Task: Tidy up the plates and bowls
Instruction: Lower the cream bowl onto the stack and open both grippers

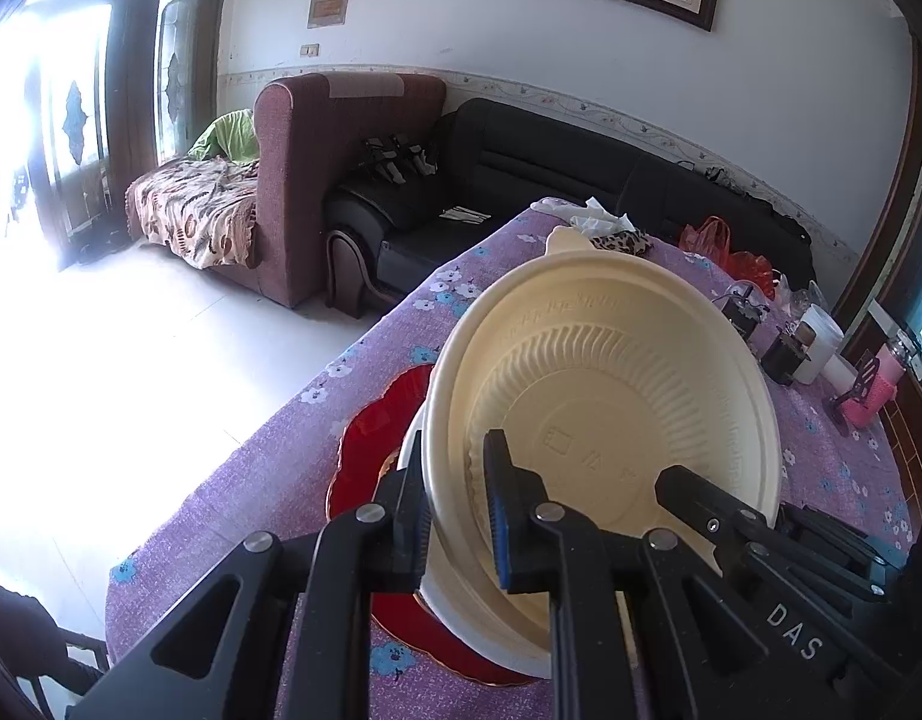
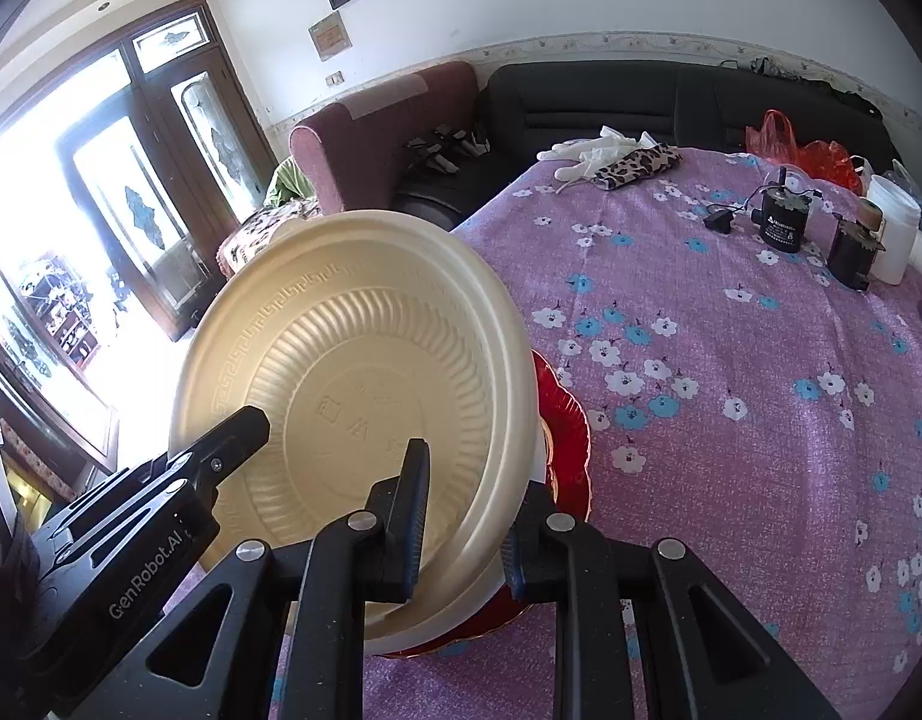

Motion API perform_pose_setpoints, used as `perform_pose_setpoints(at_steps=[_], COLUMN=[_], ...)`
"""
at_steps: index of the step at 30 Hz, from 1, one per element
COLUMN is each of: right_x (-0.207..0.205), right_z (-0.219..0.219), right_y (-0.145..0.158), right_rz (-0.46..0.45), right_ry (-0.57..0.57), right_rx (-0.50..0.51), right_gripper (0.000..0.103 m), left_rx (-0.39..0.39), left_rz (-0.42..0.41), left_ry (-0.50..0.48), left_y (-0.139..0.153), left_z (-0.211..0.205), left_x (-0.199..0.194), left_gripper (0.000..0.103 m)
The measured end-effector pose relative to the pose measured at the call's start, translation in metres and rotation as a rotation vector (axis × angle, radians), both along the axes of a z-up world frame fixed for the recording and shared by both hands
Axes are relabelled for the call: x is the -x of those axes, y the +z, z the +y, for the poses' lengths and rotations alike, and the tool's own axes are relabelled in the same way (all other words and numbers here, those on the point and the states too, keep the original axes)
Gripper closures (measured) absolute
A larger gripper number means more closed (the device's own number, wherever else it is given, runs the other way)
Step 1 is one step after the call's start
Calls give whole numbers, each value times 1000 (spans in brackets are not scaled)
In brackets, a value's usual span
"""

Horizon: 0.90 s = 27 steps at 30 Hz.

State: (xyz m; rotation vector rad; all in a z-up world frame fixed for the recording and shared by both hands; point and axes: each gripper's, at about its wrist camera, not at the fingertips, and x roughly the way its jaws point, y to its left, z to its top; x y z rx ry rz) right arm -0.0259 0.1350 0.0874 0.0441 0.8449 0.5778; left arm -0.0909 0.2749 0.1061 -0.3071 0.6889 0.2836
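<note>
A cream plastic bowl [image 1: 610,408] with a ribbed inside is held tilted just above a red scalloped plate [image 1: 371,450] on the purple flowered tablecloth. My left gripper [image 1: 458,516] is shut on the bowl's left rim. My right gripper [image 2: 463,525] is shut on the bowl's [image 2: 365,372] right rim, over the red plate [image 2: 565,420]. Each gripper's fingers show in the other's view, the right fingers [image 1: 700,495] and the left fingers [image 2: 233,438]. A white dish edge [image 1: 413,450] shows under the bowl on the red plate.
At the table's far side lie white gloves [image 2: 592,150], a leopard pouch [image 2: 637,165], small black motors [image 2: 781,222], a white jar [image 2: 892,228] and red bags [image 2: 808,147]. A pink holder [image 1: 874,390] stands right. Sofas [image 1: 520,162] stand beyond the table edge.
</note>
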Motion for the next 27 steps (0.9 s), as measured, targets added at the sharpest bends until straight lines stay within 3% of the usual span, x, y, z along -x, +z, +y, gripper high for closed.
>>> perform_pose_setpoints(at_steps=[6,9,11,12,19,23,27], right_x=[-4,-6,-6,-7,-11,-8,-1], right_z=[3,2,3,3,1,-4,-13], right_y=[0,0,0,-1,-2,3,16], right_rz=[8,16,13,12,18,12,-47], right_ry=[8,14,10,9,-3,-10,-37], right_rx=[7,-3,4,7,-23,-82,-99], right_gripper=[80,80,79,79,78,55,45], left_rx=[22,47,29,26,42,39,31], left_rz=[9,2,-18,-38,-85,-85,-100], left_ry=[-2,1,46,65,116,116,117], left_y=[-1,1,6,9,18,18,21], left_z=[5,9,12,16,31,29,26], left_x=[0,2,8,13,27,29,34], left_gripper=[87,79,45,41,39,39,34])
